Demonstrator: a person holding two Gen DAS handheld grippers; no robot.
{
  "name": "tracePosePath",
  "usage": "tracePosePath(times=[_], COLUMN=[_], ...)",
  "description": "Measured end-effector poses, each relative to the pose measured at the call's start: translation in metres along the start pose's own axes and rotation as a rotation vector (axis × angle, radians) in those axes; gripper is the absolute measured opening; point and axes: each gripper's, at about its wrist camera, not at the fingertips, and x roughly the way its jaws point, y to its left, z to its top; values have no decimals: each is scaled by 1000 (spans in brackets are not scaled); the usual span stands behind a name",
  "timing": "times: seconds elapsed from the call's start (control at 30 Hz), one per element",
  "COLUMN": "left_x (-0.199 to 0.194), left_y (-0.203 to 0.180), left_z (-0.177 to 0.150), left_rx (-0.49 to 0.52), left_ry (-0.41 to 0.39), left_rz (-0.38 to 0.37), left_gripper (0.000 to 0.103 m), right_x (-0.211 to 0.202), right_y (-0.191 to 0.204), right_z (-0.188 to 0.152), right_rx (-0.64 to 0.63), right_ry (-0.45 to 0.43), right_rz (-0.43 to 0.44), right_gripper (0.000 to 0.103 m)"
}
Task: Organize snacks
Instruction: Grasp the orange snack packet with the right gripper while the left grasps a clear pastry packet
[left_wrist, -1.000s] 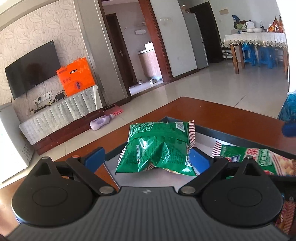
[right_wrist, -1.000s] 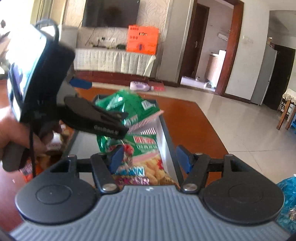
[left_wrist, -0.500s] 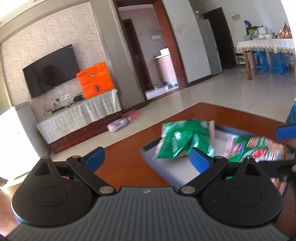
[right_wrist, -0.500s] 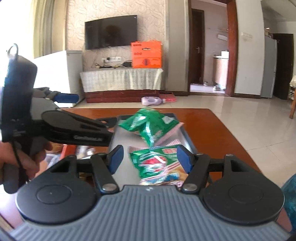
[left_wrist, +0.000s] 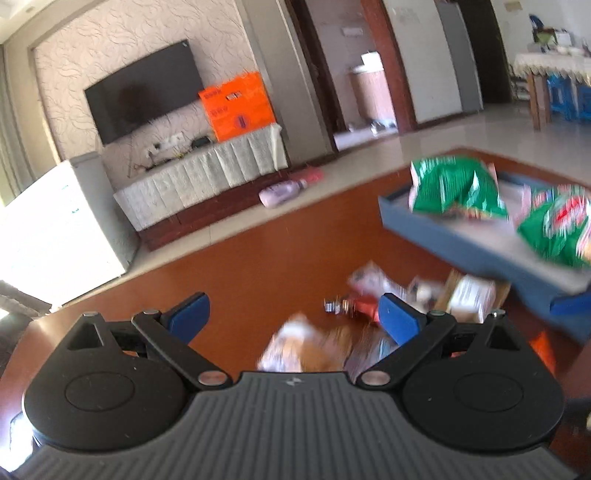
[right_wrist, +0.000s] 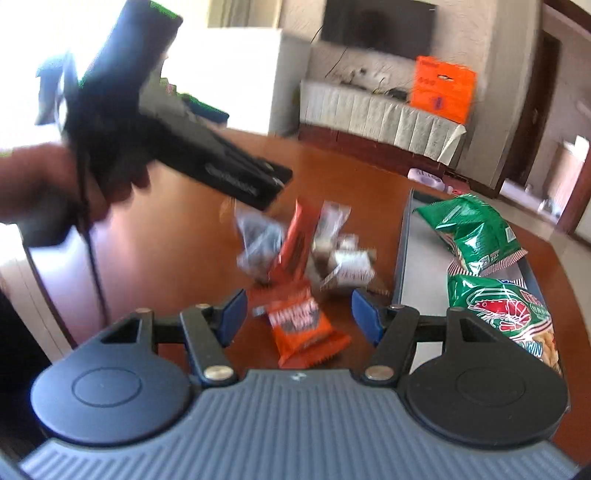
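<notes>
Right gripper (right_wrist: 297, 310): jaws wide, nothing between the pads, hanging over the small packets.
Left gripper (left_wrist: 293, 317): jaws wide and empty, above blurred wrappers on the table; in the right wrist view, gripped by a hand (right_wrist: 55, 184) at upper left.
Orange packet (right_wrist: 304, 326): flat on the table, just beyond the right gripper's blue pads, in line with the gap.
Second orange packet (right_wrist: 295, 240): farther off, tilted, among clear and brown-white wrappers (right_wrist: 258, 240).
Loose pile: all on bare wood, left of the tray, near its wall.
Tray (right_wrist: 402, 251): grey, on the table, to the right.
Green bag (right_wrist: 472, 232): crumpled, at the tray's far end.
Shrimp-print green bag (right_wrist: 506, 314): at the tray's near end, just beside the first.
Table (right_wrist: 184, 258): reddish-brown wood.
Background: dark TV (left_wrist: 144, 90) on the wall, orange bag (left_wrist: 238, 105) on the low cabinet.
</notes>
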Motion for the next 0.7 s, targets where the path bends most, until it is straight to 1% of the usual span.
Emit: tracePosePath(times=[0.1,0.17,0.23,0.3,0.37,0.4,0.47,0.53,0.63,0.67,0.7], left_x=[7,12,17,22,30,34,43,51,56,58,59], left_y=[5,11,11,14,13,14,15,12,7,7,9], left_z=[-13,-16,-13,-11,-6,-6,-8,-13,-15,-14,-15], left_rx=[25,11,-26,-63,-90,-102,-117,-106,-103,-114,-131], left_ry=[24,27,26,23,32,40,64,93,90,94,95], left_rz=[-14,-23,-38,-50,-50,-51,-65,-84,-106,-117,-140], left_gripper=[100,100,100,100,100,100,100,100,99,97,86], right_x=[13,20,30,34,37,36,35,35,37,37,37], right_y=[1,1,-2,-8,-13,-15,-16,-18,-20,-19,-19], right_z=[-2,0,1,3,4,3,2,2,1,2,2], right_rx=[-35,-41,-31,0,46,57,66,72,79,79,78], right_ry=[34,42,60,59,68,71,75,77,77,77,77], right_rz=[-6,-8,2,26,61,74,82,86,86,82,80], right_gripper=[65,65,64,63,53,51,51,51,51,51,51])
